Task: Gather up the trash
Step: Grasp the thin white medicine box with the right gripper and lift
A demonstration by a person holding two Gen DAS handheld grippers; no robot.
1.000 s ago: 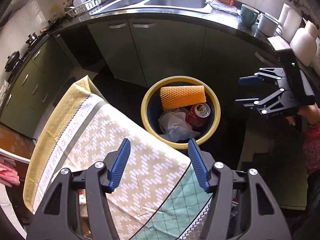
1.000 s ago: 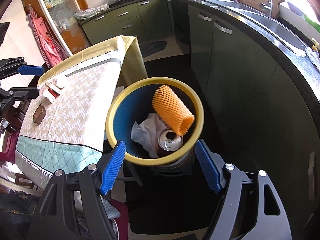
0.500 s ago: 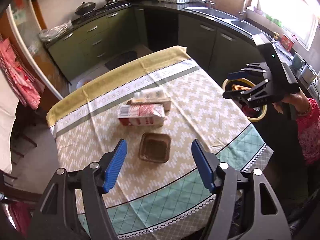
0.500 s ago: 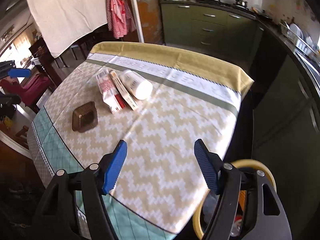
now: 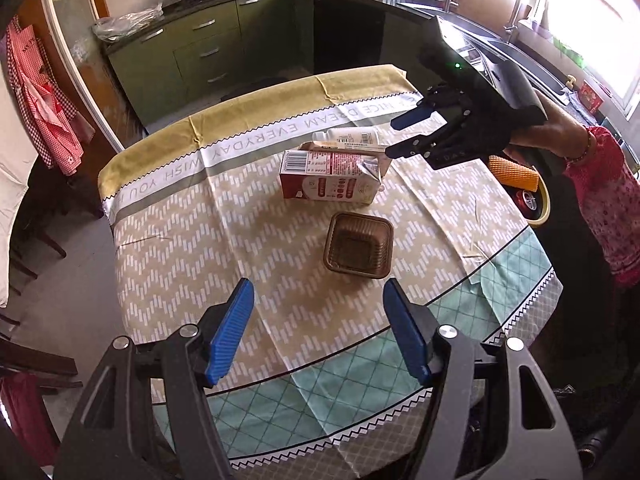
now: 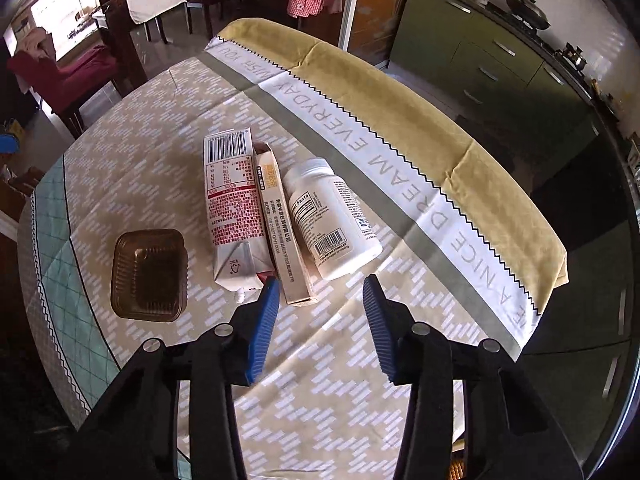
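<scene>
On the table [image 6: 132, 152], taking the carton [image 6: 234, 216] as the mark: left of it sits a brown ribbed plastic tray [image 6: 150, 274], empty and upright. The carton lies flat, white and red, barcode up, spout end crumpled. Touching its right side lies a slim tan box [image 6: 282, 228], then a white bottle [image 6: 334, 220] on its side. Left tongs [image 5: 318, 330] hover apart, holding nothing. Right tongs [image 6: 320, 320] hang apart near the box and bottle ends.
</scene>
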